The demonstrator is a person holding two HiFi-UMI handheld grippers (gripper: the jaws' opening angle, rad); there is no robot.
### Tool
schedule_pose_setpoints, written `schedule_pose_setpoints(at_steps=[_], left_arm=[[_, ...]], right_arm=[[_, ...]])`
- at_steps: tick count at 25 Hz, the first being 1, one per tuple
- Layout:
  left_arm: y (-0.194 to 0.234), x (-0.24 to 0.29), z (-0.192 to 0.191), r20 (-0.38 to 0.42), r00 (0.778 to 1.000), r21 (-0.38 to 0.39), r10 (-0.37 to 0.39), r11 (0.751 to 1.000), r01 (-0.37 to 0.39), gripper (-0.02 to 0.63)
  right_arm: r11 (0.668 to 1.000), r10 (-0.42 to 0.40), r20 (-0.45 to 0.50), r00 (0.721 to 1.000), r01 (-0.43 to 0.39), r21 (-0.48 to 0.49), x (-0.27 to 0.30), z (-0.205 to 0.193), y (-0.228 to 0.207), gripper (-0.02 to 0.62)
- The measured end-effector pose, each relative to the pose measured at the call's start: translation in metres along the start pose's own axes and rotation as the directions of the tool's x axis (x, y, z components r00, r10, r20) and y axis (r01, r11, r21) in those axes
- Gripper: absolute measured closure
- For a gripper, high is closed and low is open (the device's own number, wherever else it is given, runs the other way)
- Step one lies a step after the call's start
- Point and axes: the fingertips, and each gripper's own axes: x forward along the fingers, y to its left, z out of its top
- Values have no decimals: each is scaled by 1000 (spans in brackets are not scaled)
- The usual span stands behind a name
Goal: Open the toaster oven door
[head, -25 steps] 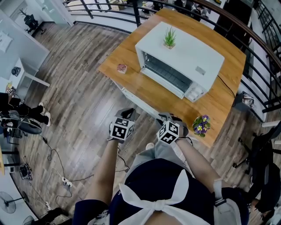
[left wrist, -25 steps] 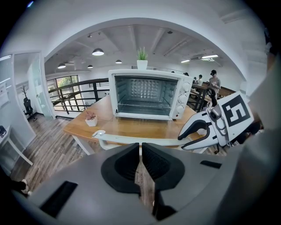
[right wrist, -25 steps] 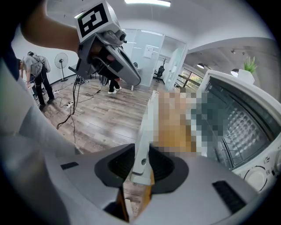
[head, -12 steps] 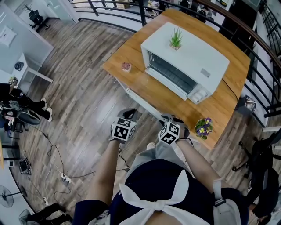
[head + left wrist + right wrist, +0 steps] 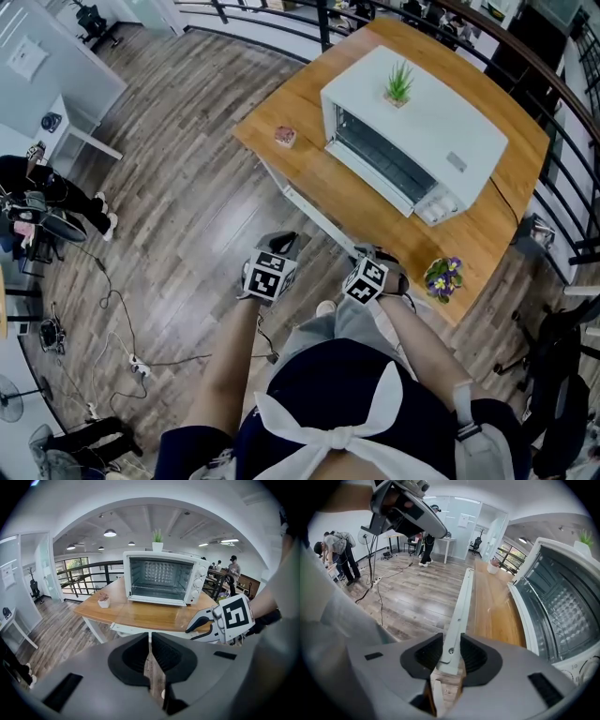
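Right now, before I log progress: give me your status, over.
Left tool shut, empty. Right tool opening, empty. Toaster oven on the table, untouched, both tools short of it. Nothing blocks its front.

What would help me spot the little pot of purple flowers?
Find the wooden table carrying the white toaster oven. The flower pot sits at the table's near corner, past the oven's knob end. Only it has purple blooms; the plant atop the oven is plain green.
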Motion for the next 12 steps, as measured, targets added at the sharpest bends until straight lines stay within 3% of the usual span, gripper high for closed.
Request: schedule_pose_setpoints(at_steps=[5, 12], left_arm=[[2, -4, -7, -8, 1000, -19, 6, 1000, -6, 571], [8, -10, -24, -20, 1000, -59, 17, 998, -18, 571]], right_arm=[[1000, 8, -59, 998, -8, -2, 19, -15, 2, 462], [1000, 2, -50, 999, -1, 9, 20, -14, 1, 460]])
